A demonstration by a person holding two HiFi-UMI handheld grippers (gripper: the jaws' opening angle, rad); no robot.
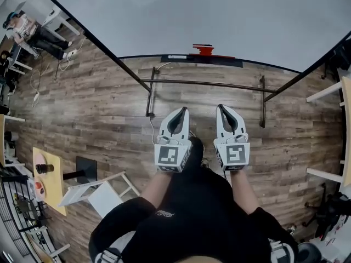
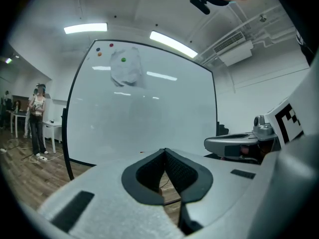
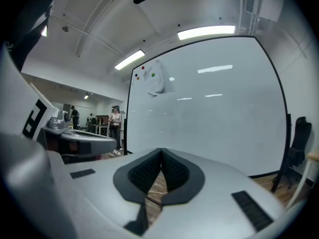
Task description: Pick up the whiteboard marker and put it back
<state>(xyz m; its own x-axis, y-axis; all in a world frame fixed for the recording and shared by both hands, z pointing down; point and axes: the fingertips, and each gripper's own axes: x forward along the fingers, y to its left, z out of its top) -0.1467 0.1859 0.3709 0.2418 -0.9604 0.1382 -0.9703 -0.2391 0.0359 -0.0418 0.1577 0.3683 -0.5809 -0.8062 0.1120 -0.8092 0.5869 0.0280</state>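
Both tongs were seen pressed together and empty at mid-frame: left gripper (image 1: 182, 112), right gripper (image 1: 220, 108). The whiteboard marker (image 1: 204, 50), probably that red thing at top centre, was parked on the ledge (image 1: 181, 57), well apart from them. It could get knocked off if approached with the tongs not spread.

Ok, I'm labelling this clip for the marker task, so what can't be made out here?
- Marker: head view, the red thing on the whiteboard ledge is too small to identify.
- Ledge: both gripper views, mostly hidden behind the shut left gripper and right gripper.
- Pale patch on the board: left gripper view, blurred; cloth or smear unclear.
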